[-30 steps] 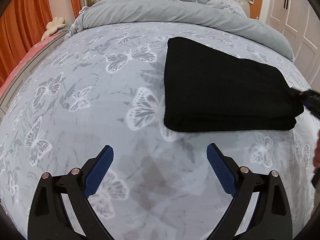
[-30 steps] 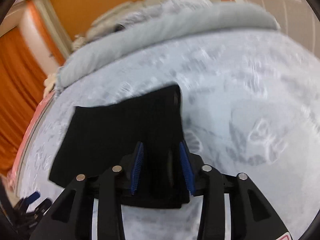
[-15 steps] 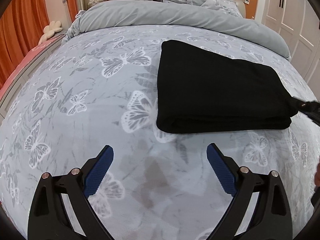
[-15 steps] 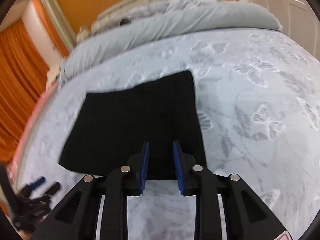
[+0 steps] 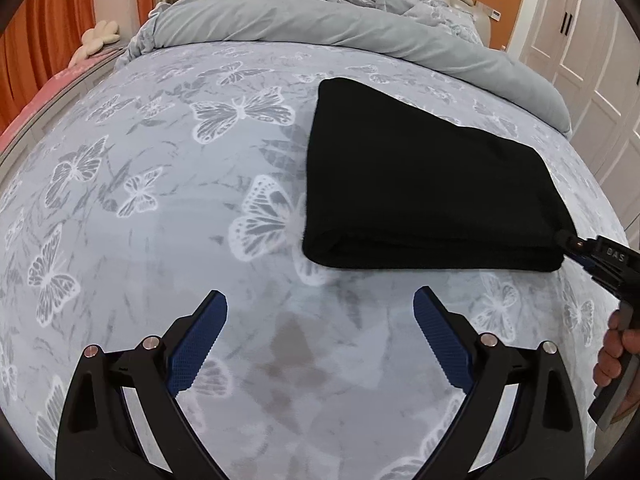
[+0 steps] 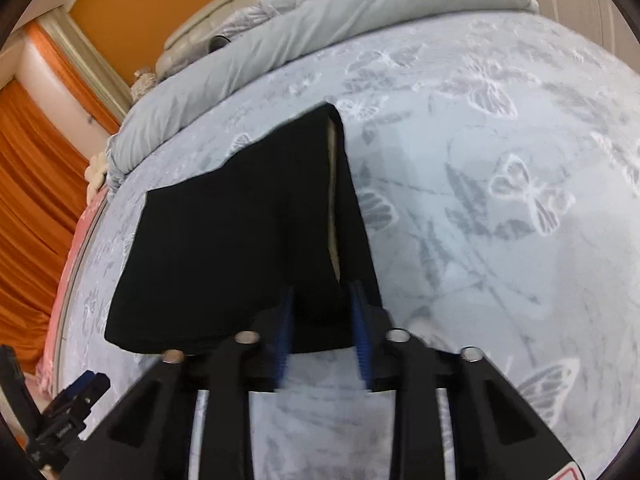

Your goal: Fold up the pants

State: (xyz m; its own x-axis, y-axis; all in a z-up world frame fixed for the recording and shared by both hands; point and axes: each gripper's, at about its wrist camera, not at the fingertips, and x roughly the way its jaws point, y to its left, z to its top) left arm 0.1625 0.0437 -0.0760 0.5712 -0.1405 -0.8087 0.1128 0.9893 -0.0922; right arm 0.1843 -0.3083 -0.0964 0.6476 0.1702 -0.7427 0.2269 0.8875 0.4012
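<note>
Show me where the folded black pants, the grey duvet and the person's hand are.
folded black pants point(image 5: 424, 188), left wrist view, middle of the top layer.
grey duvet point(image 5: 304, 20), left wrist view, rolled-back fold near the headboard.
person's hand point(image 5: 618, 354), left wrist view, fingers on the grip handle at the right edge.

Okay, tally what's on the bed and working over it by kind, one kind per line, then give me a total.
Folded black pants: 1
Grey duvet: 1
Grippers: 2, left gripper open, right gripper pinching the pants' corner, jaws just closing
Total: 4
</note>
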